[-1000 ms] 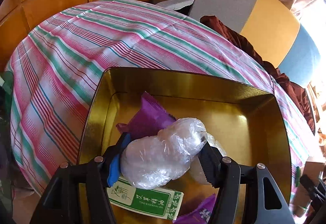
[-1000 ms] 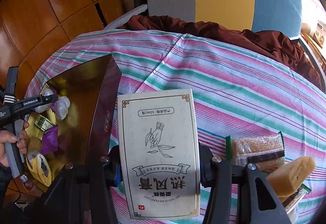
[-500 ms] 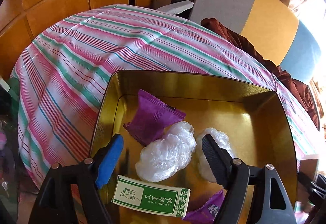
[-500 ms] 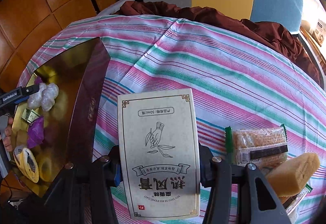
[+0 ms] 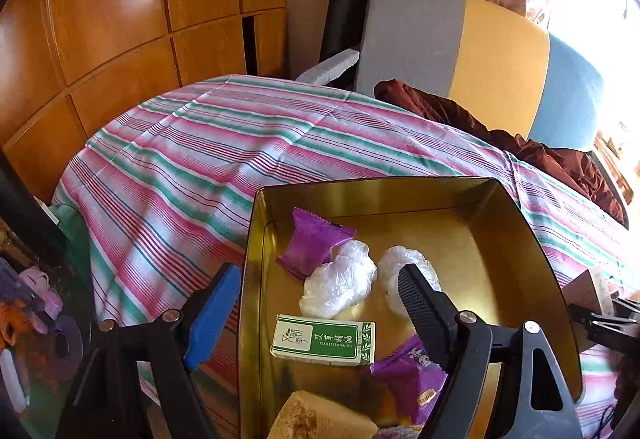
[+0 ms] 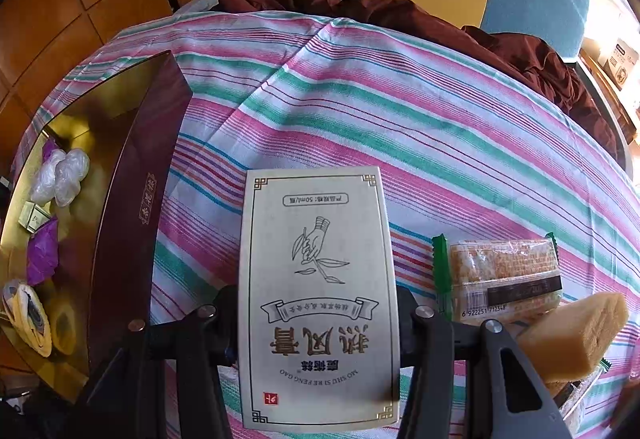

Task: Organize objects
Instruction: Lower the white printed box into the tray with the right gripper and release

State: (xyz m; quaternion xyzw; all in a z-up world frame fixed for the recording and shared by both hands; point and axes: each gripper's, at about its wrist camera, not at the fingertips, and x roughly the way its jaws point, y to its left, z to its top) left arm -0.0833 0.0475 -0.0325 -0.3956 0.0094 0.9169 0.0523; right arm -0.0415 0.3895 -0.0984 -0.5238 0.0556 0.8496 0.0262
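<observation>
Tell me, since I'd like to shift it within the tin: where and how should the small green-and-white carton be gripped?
Grip the small green-and-white carton across its narrow width, pads on the two long sides, coming from above. It lies flat on the floor of the gold tin, so only its top and edges are exposed. The crumpled clear plastic bundle sits close to its far edge, so enter carefully there.

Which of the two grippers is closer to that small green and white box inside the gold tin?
Left. The left gripper hovers open right above the small green and white box; the right gripper, clamping a cream carton, is outside the gold tin.
</observation>
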